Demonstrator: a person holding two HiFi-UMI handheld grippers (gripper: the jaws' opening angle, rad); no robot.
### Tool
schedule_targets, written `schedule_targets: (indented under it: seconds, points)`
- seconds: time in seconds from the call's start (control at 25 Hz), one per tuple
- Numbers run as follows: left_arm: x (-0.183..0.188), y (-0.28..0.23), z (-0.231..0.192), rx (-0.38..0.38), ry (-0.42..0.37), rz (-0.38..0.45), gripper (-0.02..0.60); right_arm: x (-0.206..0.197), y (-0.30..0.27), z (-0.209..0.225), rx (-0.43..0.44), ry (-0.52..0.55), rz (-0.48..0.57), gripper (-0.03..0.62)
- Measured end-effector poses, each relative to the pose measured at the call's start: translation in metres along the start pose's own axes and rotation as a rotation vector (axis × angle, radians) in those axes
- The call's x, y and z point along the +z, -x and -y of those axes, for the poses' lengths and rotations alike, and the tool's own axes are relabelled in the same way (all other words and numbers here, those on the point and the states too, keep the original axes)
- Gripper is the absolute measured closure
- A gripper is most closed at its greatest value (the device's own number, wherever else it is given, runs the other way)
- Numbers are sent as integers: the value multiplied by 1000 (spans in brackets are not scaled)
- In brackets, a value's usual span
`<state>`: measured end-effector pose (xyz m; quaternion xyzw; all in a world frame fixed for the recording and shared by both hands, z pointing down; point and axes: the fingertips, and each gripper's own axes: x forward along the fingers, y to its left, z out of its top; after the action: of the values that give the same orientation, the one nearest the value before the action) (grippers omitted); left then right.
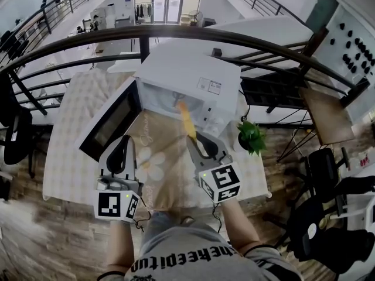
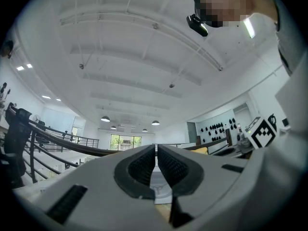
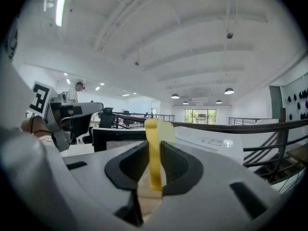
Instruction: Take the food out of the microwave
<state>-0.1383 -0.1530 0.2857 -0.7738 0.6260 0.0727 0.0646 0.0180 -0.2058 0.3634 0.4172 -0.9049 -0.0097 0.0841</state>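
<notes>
A white microwave stands on the table with its door swung open to the left. My right gripper is shut on a flat yellow piece, held edge-up in front of the open cavity. In the right gripper view the yellow piece stands upright between the pads of the right gripper; plate or food, I cannot tell. My left gripper hangs beside the door, apart from it. In its own view the left gripper has its pads together with nothing between them.
The table wears a checked cloth and a tan mat with pale round shapes. A small potted plant stands right of the microwave. A dark railing runs behind. Office chairs stand on the floor at right.
</notes>
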Motion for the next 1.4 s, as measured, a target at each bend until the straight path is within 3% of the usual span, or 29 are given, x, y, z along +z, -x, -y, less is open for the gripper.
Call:
schedule_targets:
  seconds: [0.56,1.4]
  points:
    - [11,1,21,3,-16,14,566,28,31,11,4,-72,122,516]
    - [20,8,46,19,-24,22,566,47,73,31,-13,-129,223,514]
